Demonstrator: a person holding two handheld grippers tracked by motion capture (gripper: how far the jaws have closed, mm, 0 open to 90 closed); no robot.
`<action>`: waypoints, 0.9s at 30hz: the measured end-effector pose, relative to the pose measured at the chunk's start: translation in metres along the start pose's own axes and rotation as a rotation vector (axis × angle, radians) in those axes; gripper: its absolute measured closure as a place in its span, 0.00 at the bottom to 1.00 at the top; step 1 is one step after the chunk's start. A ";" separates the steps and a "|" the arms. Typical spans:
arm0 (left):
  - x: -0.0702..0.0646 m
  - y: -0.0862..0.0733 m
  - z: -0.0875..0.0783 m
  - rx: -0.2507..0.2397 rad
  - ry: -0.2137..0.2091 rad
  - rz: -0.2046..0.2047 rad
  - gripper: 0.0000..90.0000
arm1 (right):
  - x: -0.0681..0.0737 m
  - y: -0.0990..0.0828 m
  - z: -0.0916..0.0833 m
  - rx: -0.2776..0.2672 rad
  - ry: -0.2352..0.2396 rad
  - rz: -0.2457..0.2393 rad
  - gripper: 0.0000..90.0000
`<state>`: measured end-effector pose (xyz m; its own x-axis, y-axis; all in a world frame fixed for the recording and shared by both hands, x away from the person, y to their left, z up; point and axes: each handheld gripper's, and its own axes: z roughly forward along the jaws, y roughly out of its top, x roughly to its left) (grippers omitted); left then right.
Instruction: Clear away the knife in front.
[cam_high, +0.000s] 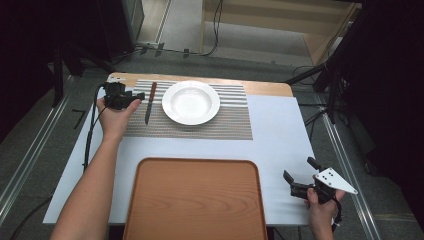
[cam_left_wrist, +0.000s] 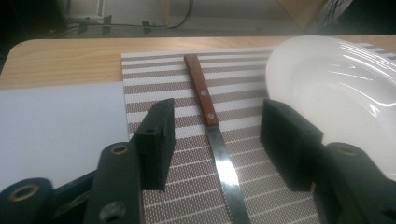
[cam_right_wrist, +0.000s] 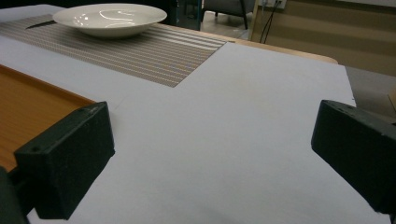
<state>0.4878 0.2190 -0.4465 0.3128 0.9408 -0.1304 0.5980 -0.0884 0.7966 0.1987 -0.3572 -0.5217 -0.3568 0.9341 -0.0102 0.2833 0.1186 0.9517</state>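
A knife with a brown wooden handle lies on a striped placemat, left of a white plate. My left gripper hovers at the knife's left side. In the left gripper view its jaws stand on either side of the knife, near where handle meets blade, with a gap on each side; the left gripper is open. My right gripper is held open over the bare white table sheet at the front right, nothing between its fingers.
A large wooden tray sits at the table's front centre, its edge left of the right gripper. The plate lies close to the left gripper's right jaw. Cables trail off the table's left side.
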 end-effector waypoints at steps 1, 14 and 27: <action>0.001 0.001 0.003 0.011 -0.002 -0.013 0.55 | 0.000 0.000 0.000 0.000 0.000 -0.001 0.00; -0.002 0.011 0.043 0.134 0.016 -0.052 0.64 | 0.001 0.000 0.002 0.007 -0.003 -0.004 0.00; -0.016 0.014 0.070 0.222 0.068 0.009 0.73 | 0.002 0.001 0.003 0.018 -0.011 -0.013 0.00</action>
<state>0.5429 0.1796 -0.4749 0.2725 0.9590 -0.0778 0.7454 -0.1593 0.6474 0.2010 -0.3541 -0.5222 -0.3507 0.9361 -0.0260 0.2947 0.1366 0.9458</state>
